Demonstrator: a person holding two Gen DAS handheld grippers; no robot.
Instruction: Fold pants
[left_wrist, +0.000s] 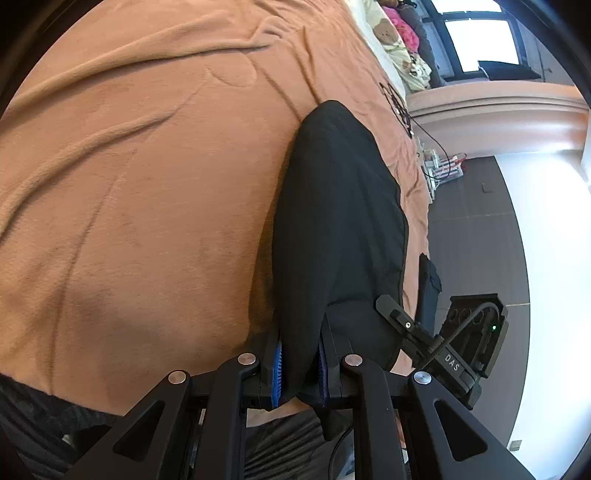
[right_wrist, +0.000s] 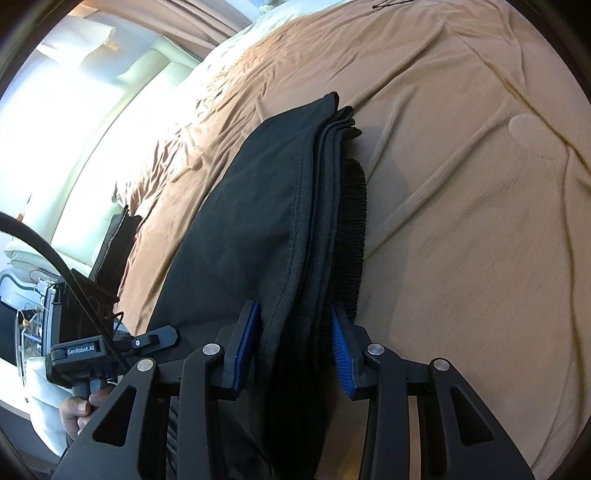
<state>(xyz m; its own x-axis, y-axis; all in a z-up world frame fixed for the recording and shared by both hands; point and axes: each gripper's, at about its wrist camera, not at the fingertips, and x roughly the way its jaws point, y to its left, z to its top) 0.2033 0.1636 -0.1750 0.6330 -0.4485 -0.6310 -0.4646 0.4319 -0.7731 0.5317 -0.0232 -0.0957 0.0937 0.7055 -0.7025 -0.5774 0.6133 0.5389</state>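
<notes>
Two handheld grippers point downward at frame bottom: the left gripper (left_wrist: 300, 371) clamped on black cloth, the right gripper (right_wrist: 295, 350) likewise gripping thicker folds.

Black pants (right_wrist: 258, 221) on tan-blanketed bed (right_wrist: 461, 221)

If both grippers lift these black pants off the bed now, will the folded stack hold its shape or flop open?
Probably floppy: the black pants drape softly over the brown blanket. The stacked layer edges look loose, so they may slide apart. The left gripper and right gripper each pinch only one end, so the middle would likely sag.
</notes>
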